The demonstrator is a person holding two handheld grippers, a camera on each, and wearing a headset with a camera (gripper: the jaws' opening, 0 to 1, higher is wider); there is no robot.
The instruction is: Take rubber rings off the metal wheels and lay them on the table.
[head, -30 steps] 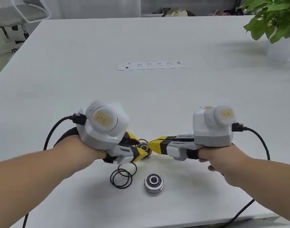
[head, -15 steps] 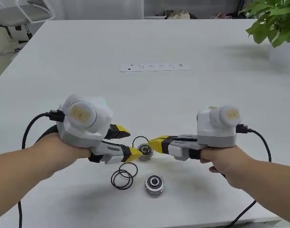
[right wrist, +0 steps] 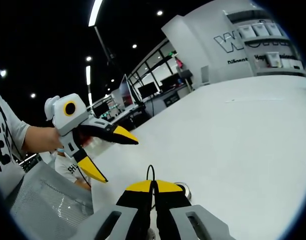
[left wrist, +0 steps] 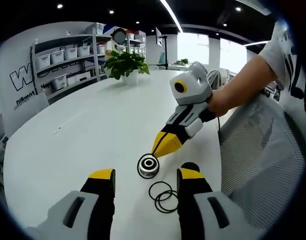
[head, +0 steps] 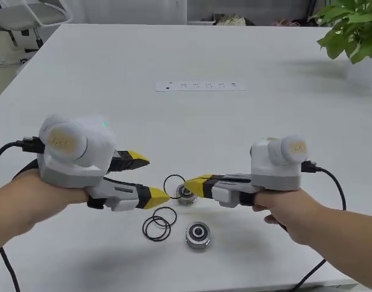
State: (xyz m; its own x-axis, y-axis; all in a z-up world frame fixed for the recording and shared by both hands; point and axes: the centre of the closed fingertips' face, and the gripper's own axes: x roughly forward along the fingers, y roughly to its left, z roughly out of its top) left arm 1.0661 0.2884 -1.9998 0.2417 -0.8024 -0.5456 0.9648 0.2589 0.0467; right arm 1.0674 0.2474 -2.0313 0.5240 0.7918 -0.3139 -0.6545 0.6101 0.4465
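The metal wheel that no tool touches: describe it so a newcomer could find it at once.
On the white table, look at the near edge, just in front of the person. The lone wheel lies flat there, to the right of the loose black rings. Unlike the other wheel, which sits at the tip of the right tool, shut on an upright ring, nothing touches it.

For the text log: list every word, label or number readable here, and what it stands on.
"W" on the wall, the rest cut off.
Smaller line on the wall below it: too blurred to read.
Print on the person's shirt: cut off, unreadable.
Power strip markings: too small to read.
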